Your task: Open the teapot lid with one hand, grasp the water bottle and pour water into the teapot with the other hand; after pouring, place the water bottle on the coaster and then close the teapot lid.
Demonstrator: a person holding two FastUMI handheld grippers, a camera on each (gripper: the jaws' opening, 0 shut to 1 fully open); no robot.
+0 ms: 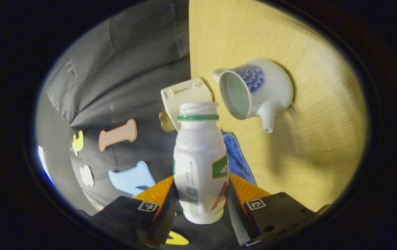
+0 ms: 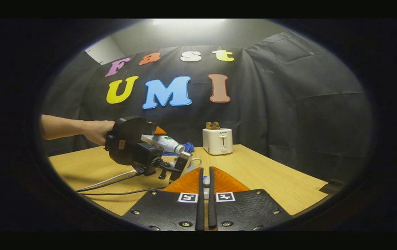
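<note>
The white plastic water bottle with a green neck ring (image 1: 200,163) was seen in the left gripper view held low on its body between the two fingers of the left gripper (image 1: 202,208), which were closed against its sides. The cap was off and the neck was open. The view was rolled, so the bottle was judged to be tipped toward the white porcelain teapot with a blue flower pattern (image 1: 254,92) — its mouth stood open, lid off, on the pale wooden table (image 1: 309,149). No water stream could be made out.

In the right gripper view the left gripper (image 2: 132,146) was seen farther off, held by a person's hand (image 2: 96,132), with the bottle (image 2: 163,143) slanted neck-down over the teapot (image 2: 193,162). The right gripper (image 2: 205,189) had its fingers nearly together, a small pale object (image 2: 206,180) between the tips — taken to be the knob of the teapot lid, though it was too small to confirm.

A white toaster (image 2: 217,140) stood at the back of the table and a blue cloth (image 1: 236,158) lay near it; whether the cloth was the coaster could not be told.

Handling notes: the bottle was judged light, smooth and thin-walled, likely to deform or slip under a hard squeeze; a hold at mid-body was thought steadier for pouring. The porcelain lid was judged hard, slippery and fragile, best taken by its knob and set down gently.
</note>
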